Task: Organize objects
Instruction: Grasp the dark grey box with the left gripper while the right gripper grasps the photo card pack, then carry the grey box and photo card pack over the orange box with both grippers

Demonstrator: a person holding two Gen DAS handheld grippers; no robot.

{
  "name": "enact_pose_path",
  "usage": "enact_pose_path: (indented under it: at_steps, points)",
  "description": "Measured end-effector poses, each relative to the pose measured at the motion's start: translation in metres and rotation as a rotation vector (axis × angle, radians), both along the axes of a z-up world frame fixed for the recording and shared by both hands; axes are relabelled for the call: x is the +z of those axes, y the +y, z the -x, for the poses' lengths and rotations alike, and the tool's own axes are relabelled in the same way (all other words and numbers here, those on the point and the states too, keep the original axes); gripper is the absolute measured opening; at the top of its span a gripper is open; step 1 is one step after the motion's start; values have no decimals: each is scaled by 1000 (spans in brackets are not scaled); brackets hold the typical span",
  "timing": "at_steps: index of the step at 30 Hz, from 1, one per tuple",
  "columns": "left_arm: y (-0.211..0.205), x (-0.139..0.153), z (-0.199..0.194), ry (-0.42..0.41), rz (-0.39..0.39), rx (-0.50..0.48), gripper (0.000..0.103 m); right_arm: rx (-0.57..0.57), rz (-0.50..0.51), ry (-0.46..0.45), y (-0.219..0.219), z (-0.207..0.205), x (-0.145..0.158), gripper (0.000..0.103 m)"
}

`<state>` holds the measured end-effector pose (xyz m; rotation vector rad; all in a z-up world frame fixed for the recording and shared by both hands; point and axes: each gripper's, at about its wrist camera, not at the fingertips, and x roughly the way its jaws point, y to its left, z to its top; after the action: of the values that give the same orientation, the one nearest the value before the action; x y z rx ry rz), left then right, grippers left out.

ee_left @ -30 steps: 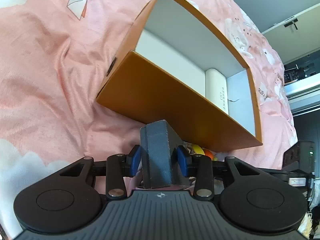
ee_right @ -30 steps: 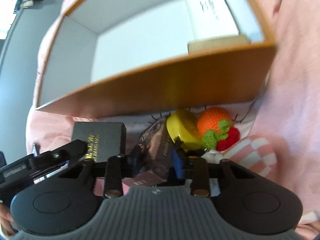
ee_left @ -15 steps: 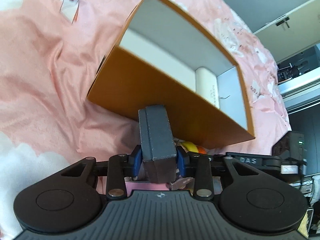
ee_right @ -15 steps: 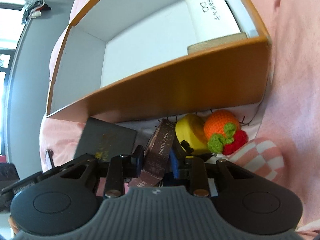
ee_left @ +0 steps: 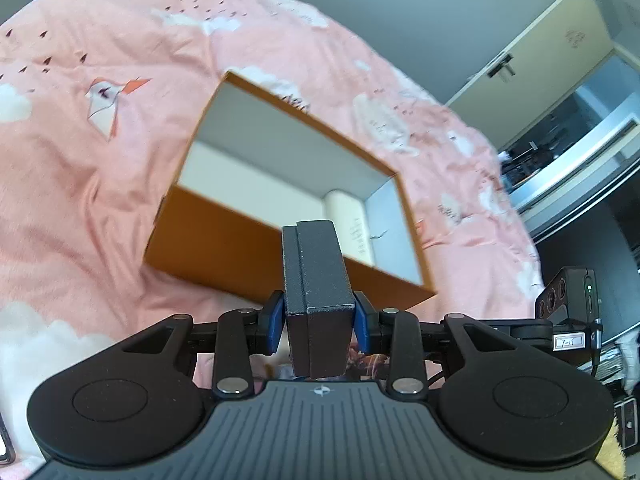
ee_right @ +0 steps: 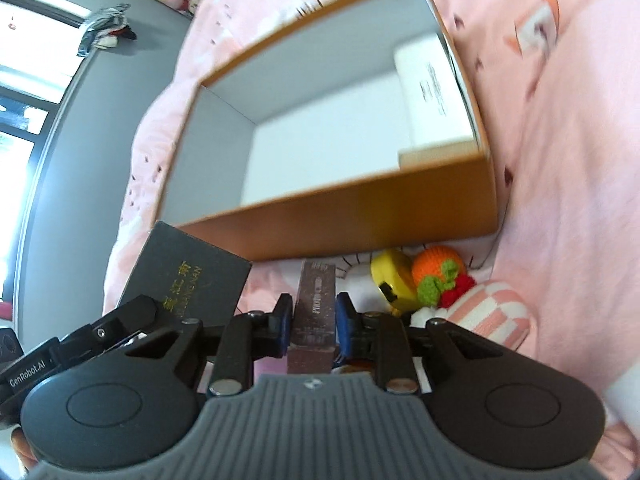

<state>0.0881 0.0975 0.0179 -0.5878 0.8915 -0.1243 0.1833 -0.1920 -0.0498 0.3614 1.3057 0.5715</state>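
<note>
- We see a dark grey box (ee_left: 318, 280) with a finely speckled skin and a seam down its top face, pinched between the blue pads of the left gripper (ee_left: 319, 316); it sticks out ahead of the pads, in front of the near wall of the orange carton.
- From the right wrist view the same dark grey box (ee_right: 188, 272) shows a flat lid with gold lettering, tilted, just beside the carton's near wall.
- We see a slim brown-maroon box (ee_right: 316, 308) standing on edge in the right gripper (ee_right: 313, 322); pale print runs along its narrow top, and the blue pads are closing on its two sides.
- The orange carton (ee_right: 360, 216) lies open on the pink bedspread (ee_left: 80, 184), white inside, with a long cream case (ee_right: 434, 92) along one wall.
- Below the carton's wall, we see a yellow tape measure (ee_right: 390, 276), a crocheted orange (ee_right: 438, 268) with green leaves and red berries, and a pink-and-white checked roll (ee_right: 494, 312) clustered on the bedspread.
- The bedspread carries white clouds and a folded-paper bird print (ee_left: 108, 100).
</note>
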Motion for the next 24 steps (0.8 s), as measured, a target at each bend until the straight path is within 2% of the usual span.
enact_pose_path:
  at_steps: [10, 17, 20, 24]
  points:
    - [7, 27, -28, -62, 27, -37, 39, 1, 14, -139, -6, 3, 56, 24]
    - [8, 29, -76, -55, 27, -34, 39, -47, -5, -294, -3, -33, 90, 24]
    - [6, 14, -102, -18, 13, -10, 39, -106, 24, -311, 6, -62, 78, 24]
    - [5, -15, -129, 60, 2, -13, 39, -134, 74, -236, 21, -89, 32, 24]
